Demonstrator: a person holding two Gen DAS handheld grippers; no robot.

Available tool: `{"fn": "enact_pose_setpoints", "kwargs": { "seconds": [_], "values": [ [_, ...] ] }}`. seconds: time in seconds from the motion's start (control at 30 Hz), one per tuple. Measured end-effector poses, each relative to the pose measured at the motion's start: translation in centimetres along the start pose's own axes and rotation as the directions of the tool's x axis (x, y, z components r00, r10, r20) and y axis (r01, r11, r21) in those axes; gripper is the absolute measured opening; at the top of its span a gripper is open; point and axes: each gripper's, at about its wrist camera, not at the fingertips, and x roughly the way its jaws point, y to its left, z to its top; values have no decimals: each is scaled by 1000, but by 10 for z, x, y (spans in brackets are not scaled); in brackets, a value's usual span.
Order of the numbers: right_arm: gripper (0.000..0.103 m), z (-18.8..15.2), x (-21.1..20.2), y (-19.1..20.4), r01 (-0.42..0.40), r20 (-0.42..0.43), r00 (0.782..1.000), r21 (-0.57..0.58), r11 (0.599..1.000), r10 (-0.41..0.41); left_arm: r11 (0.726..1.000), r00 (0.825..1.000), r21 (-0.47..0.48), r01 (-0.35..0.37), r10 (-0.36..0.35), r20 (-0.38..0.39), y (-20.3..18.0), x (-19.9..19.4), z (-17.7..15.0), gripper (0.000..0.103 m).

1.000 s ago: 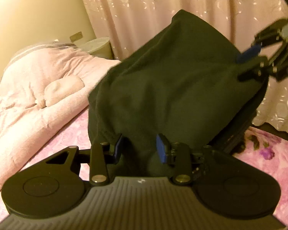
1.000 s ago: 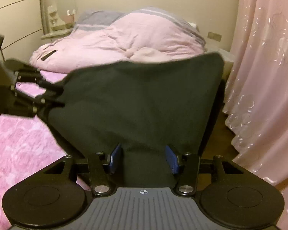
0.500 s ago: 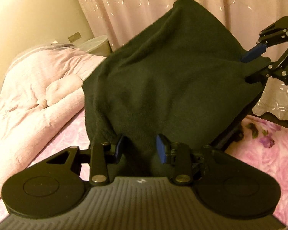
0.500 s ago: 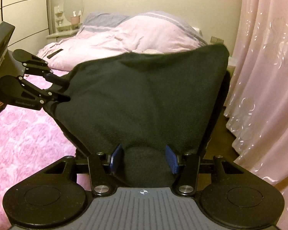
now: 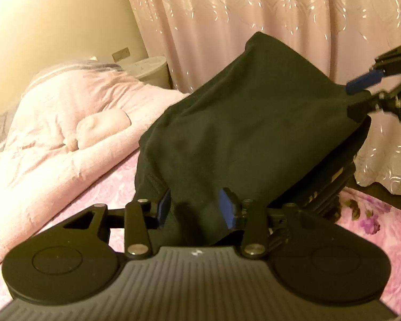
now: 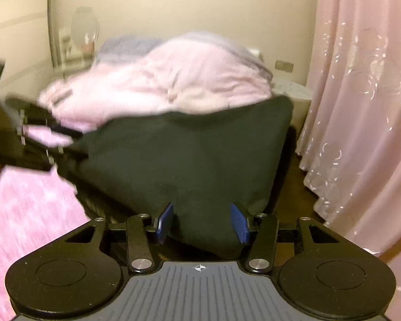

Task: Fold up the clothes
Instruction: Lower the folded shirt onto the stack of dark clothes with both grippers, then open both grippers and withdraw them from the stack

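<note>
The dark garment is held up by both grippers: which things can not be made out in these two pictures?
- Dark garment, left wrist view: its lower part is hidden behind its own front; the kind of clothing is unclear.
- Left gripper, right wrist view: motion blur smears it; its jaws are opening, with cloth between them.
- Shelf items, right wrist view: too blurred to name.
- Right gripper, left wrist view: cut off by the edge.

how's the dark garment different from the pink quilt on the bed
The dark garment is near-black; the pink quilt is pale.
The garment is lifted off the bed, stretched between the left gripper and the right gripper; the quilt lies heaped on the bed, touched by neither.
The garment looks smooth and taut; the quilt is puffy and rumpled.
Both are soft fabric.
</note>
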Motion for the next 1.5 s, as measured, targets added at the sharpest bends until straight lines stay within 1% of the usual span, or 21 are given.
{"fn": "enact_pose_setpoints", "kwargs": {
  "seconds": [0.1, 0.27, 0.37, 0.47, 0.6, 0.63, 0.67, 0.7, 0.8, 0.93, 0.97, 1.0, 1.03, 1.07, 1.1, 1.13, 1.2, 1.3, 1.37, 1.47, 1.5],
  "values": [
    [52, -1, 4, -2, -6, -33, 999, 1, 1000, 6, 1000, 1000, 22, 10, -10, -16, -3, 5, 1, 36],
    [52, 6, -8, -5, -5, -6, 1000, 31, 1000, 5, 1000, 1000, 10, -3, 2, 10, 3, -3, 8, 38],
    [53, -1, 3, -8, -5, -55, 998, 38, 999, 7, 1000, 1000, 6, 1, -1, -3, 2, -4, 4, 40],
    [55, 0, 1, -14, -8, -71, 997, 69, 998, 13, 1000, 1000, 15, 2, -2, -9, 2, -2, 8, 40],
    [56, 9, -11, -12, 3, -37, 999, 66, 998, 0, 1000, 1000, 18, -5, 5, -2, 0, -9, 10, 40],
    [59, 11, -12, -12, 6, -31, 1000, 69, 998, -4, 1000, 1000, 17, -7, 7, -3, 1, -10, 11, 40],
    [66, 12, -13, -12, 8, -28, 1000, 71, 997, -6, 1000, 1000, 16, -8, 8, -3, 1, -11, 11, 40],
    [68, 14, -14, -12, 11, -24, 1000, 70, 997, -10, 1000, 1000, 18, -9, 9, -4, 0, -13, 11, 40],
    [69, 16, -18, -10, 25, -19, 1000, 61, 998, -24, 1000, 1000, 21, -12, 12, -1, 1, -16, 13, 40],
    [69, 16, -31, -6, 42, -3, 999, 67, 997, -42, 1000, 1000, 9, -18, 18, 11, 0, -25, 13, 46],
    [69, 16, -37, -4, 47, 6, 999, 70, 996, -47, 1000, 1000, -4, -23, 23, 14, 0, -30, 10, 48],
    [69, 15, -43, -1, 52, 14, 999, 76, 996, -53, 999, 999, -16, -28, 29, 17, 0, -35, 7, 53],
    [70, 14, -51, 2, 58, 25, 998, 89, 994, -60, 999, 999, -28, -34, 34, 19, -1, -40, 5, 63],
    [80, 11, -59, 5, 63, 37, 997, 108, 992, -68, 998, 999, -42, -39, 40, 22, -1, -45, 2, 67],
    [87, 7, -67, 9, 73, 48, 996, 133, 988, -80, 997, 999, -66, -44, 45, 22, -2, -50, -4, 73],
    [97, 0, -75, 15, 88, 60, 993, 162, 983, -99, 994, 999, -100, -47, 49, 15, -5, -56, -10, 84],
    [98, -16, -84, 29, 102, 39, 993, 208, 973, -112, 984, 998, -168, -57, 58, -3, -11, -66, -25, 99],
    [98, -41, -93, 52, 116, -25, 993, 271, 955, -114, 957, 997, -282, -71, 57, -58, -23, -80, -54, 101],
    [98, -58, -97, 68, 137, -74, 990, 324, 936, -120, 930, 995, -361, -61, 30, -92, -32, -87, -69, 101],
    [99, -75, -105, 88, 174, -130, 982, 384, 907, -134, 881, 996, -473, -23, -23, -91, -42, -103, -90, 101],
    [99, -79, -110, 94, 185, -137, 980, 395, 900, -141, 873, 995, -488, -7, -42, -90, -45, -109, -95, 101]
  ]
}}
